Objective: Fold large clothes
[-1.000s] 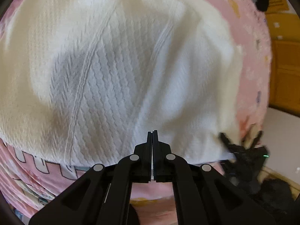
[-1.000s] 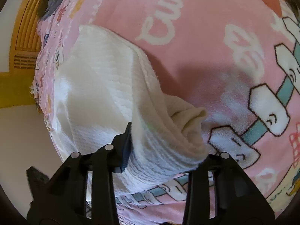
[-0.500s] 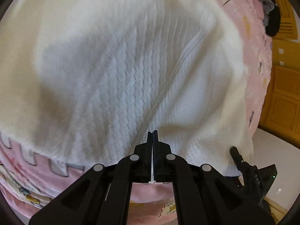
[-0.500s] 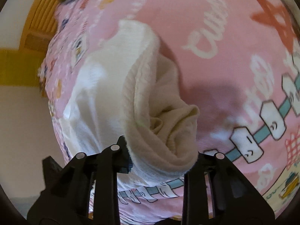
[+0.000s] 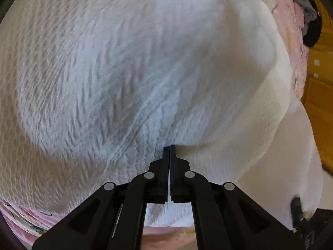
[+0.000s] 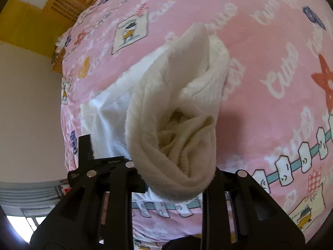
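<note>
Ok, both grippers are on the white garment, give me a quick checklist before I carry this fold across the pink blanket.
1. Left gripper pinching garment: ok, fingers shut on a thin edge.
2. Right gripper holding bunched fabric: ok, a thick wad sits between its fingers.
3. Right grip catches one layer only: not ok, several folds are bunched.
4. Lifted end clear of blanket: ok in the right view.
5. Fabric between the grippers smooth: cannot tell.
6. Landing spot free: cannot tell; dark clothes lie at the far edge.
</note>
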The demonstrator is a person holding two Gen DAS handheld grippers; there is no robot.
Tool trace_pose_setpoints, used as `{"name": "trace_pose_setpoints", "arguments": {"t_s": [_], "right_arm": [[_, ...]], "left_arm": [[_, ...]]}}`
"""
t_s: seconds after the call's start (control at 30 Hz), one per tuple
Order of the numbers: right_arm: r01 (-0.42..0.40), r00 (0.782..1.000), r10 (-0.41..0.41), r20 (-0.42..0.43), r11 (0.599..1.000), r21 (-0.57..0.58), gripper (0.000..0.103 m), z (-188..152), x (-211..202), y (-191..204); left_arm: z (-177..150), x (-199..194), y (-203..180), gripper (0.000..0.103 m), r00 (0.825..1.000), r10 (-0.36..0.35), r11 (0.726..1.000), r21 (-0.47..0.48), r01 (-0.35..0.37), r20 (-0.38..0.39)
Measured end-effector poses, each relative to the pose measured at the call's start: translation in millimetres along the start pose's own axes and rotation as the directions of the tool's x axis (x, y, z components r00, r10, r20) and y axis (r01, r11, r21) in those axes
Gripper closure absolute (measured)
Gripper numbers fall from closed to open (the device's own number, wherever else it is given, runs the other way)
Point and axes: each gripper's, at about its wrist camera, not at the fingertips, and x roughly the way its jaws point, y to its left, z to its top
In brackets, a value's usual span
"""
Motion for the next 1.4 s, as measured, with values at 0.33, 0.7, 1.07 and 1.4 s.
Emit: {"name": "trace_pose_setpoints", "arguments": {"t_s": [0.33,0.7,1.07,1.4], "right_arm": [[0.001,0.999,-0.007,-0.033,0.987,-0.159,0.081,1.9,1.6,90.0],[-0.048,0.993,-0.006,-0.116,0.891,-0.451,0.081,-45.8,37.7,204.7],[-0.126,0.968,-0.051,-0.244,0.743,-0.657,0.081,-120.6,105.4,275.5],[-0.120,0.934,-0.189,-0.302,0.631,-0.767,0.081,-182.0,187.9,288.0]], "left_arm": [[23.5,-134.5,45.1,0.102,0.982,0.083,0.987,0.123,-0.104,0.169],[48.5,-135.7,170.2,0.102,0.994,0.034,0.999,-0.004,-0.033,0.102],[34.4,-225.8,248.6,0.102,0.977,-0.060,0.998,0.014,0.058,0.207],[30.0,-281.5,300.8,0.102,0.970,-0.029,0.998,0.056,0.016,0.242]]}}
